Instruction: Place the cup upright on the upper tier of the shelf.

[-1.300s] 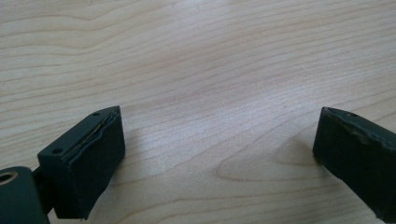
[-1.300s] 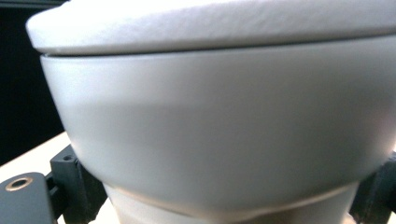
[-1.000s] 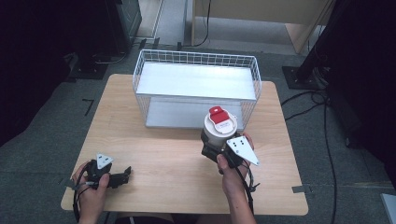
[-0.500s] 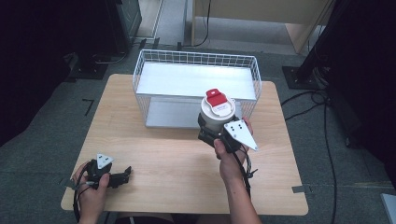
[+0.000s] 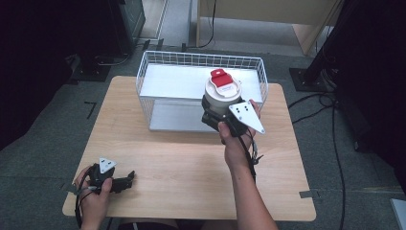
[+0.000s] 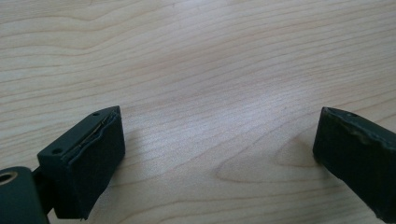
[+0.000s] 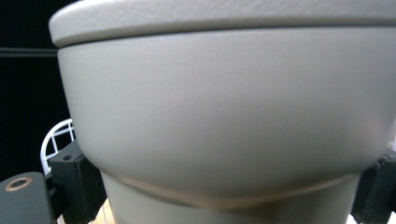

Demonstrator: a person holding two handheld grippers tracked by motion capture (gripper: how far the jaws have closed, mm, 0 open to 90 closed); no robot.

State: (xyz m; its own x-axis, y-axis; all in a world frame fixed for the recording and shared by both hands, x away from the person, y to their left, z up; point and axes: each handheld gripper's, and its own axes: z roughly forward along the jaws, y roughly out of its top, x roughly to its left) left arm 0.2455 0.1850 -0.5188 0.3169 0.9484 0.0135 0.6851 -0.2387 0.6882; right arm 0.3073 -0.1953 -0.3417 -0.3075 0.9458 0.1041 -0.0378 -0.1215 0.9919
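A cream-white jar with a red flip lid (image 5: 222,88) is held up in the air over the front part of the white wire basket (image 5: 149,74). My right gripper (image 5: 216,117) is shut on the jar's lower body, and in the right gripper view the jar (image 7: 229,116) sits between the two black fingers (image 7: 77,186). My left gripper (image 5: 123,182) rests on the wooden table (image 5: 182,172) at the front left corner. Its jaws stand wide apart over bare wood, with nothing between the pads (image 6: 91,154).
The wire basket stands at the back middle of the table with a white floor inside. Dark stands and cables (image 5: 325,103) lie on the grey floor around the table. A wooden cabinet (image 5: 268,14) is at the back.
My right gripper has carried the jar up and away from me, from beside the basket's front to over it. The left gripper has stayed where it was.
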